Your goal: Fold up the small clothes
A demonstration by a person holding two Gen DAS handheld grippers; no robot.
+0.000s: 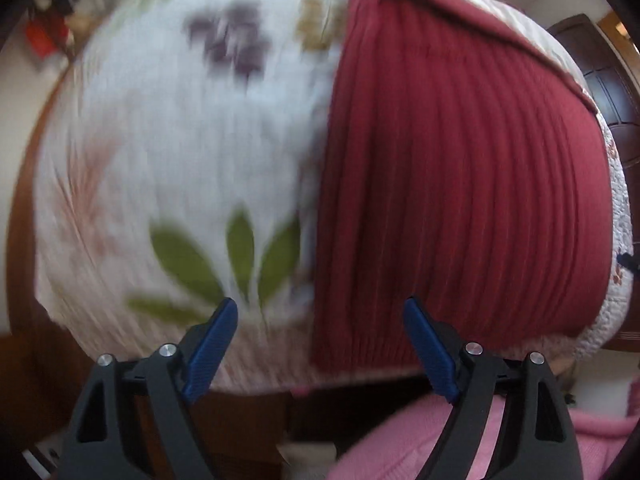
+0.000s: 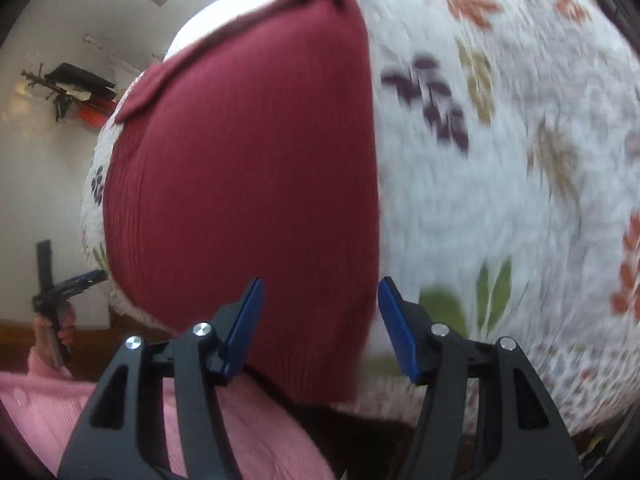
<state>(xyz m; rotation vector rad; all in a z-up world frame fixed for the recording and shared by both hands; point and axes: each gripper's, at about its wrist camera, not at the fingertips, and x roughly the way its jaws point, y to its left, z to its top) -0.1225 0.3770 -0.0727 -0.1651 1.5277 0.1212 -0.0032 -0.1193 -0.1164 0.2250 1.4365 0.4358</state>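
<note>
Left wrist view: left gripper (image 1: 320, 308) held above the near edge of the bed, blue-padded fingers (image 1: 210, 350) spread wide, nothing between them — hovering over the floral bedspread (image 1: 192, 152), just beside the left border of the dark red ribbed garment (image 1: 460, 184). Garment lying flat on the bedspread, ribs running away from the camera, a folded-over band along its far edge. Pink knit sleeve (image 1: 404, 444) low in the frame. Dark wooden door (image 1: 608, 92) at far right, seen only here. Much motion blur on the bedspread pattern.

Right wrist view: right gripper (image 2: 320, 292) likewise wide open and empty, poised over the garment's (image 2: 240, 184) near right corner; left finger over red cloth, right finger over the white bedspread (image 2: 500, 184). At far left, a hand (image 2: 56, 330) grasping the handle of the other gripper (image 2: 82, 280), apart from the garment, jaws too small to judge from here. Pink sleeve (image 2: 48, 400) below it. On the wall beyond, a black cap (image 2: 80, 74) hung with some red item — blurred in the left view.

No legible writing or labels anywhere.
</note>
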